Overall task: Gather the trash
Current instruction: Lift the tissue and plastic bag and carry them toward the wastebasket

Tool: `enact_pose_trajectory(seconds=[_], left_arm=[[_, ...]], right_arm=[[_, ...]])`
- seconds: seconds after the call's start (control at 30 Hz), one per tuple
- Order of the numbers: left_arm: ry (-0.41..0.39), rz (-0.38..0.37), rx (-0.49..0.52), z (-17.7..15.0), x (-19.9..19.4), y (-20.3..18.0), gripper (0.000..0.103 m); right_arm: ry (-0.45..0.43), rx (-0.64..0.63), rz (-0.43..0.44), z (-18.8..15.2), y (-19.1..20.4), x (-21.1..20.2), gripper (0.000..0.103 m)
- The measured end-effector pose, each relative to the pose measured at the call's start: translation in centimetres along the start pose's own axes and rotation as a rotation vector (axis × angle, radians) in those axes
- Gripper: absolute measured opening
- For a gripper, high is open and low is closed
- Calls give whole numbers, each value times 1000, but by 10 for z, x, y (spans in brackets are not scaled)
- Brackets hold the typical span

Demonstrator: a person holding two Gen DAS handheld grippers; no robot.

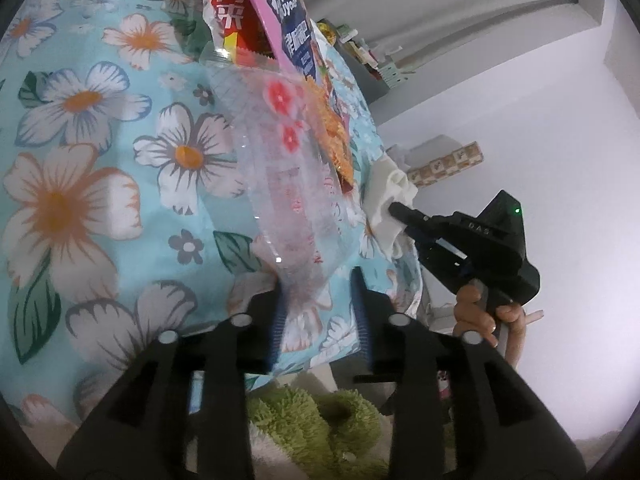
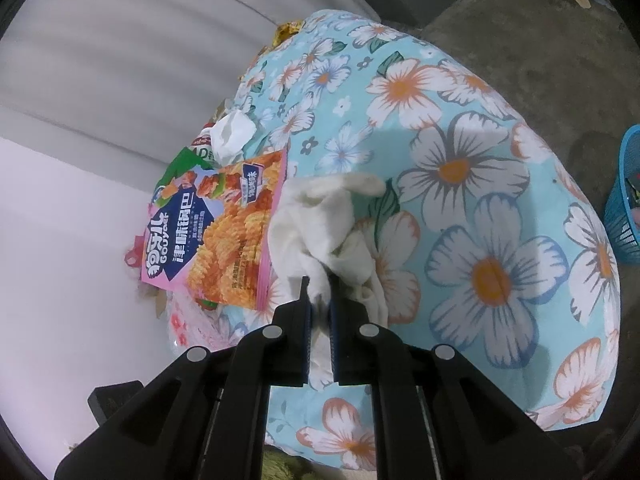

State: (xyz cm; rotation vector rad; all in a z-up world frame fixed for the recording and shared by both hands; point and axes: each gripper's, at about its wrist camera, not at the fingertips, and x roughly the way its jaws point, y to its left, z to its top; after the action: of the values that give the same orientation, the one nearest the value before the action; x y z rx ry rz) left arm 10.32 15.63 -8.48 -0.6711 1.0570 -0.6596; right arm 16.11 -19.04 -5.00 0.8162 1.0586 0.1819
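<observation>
Crumpled white tissue (image 2: pixel 320 224) lies at frame centre in the right wrist view on the floral tablecloth (image 2: pixel 480 208), its lower fold pinched between the nearly closed fingers of the right gripper (image 2: pixel 319 292); pink snack bag (image 2: pixel 216 232) touches it at left; blue basket (image 2: pixel 626 200) is cut off at the right edge; in the left wrist view the left gripper (image 1: pixel 320 280) stands partly parted, the tail of a clear plastic wrapper (image 1: pixel 296 200) reaching between its fingers, contact unclear; red packet (image 1: pixel 228 12) at top is cropped; a hand (image 1: pixel 488 316) grips the right tool's handle.
</observation>
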Motion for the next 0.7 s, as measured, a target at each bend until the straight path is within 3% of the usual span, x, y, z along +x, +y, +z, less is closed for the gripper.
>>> enact_pose_trajectory(seconds=[0.13,0.27,0.53,0.7], left_arm=[[3,4,-1,7,1,2,41],[-1,19,-31,14,5,6,42],[-35,55,-83,28,-1,22,42],[-60,91,-54,34,0,19,38]], right_arm=[[11,-12,6,1,-1,1,9],[27,-26,9,2,0,1,11],[9,-88,-20,0,6,-13,37],[-23,-109,-71,0,8,-19,46]])
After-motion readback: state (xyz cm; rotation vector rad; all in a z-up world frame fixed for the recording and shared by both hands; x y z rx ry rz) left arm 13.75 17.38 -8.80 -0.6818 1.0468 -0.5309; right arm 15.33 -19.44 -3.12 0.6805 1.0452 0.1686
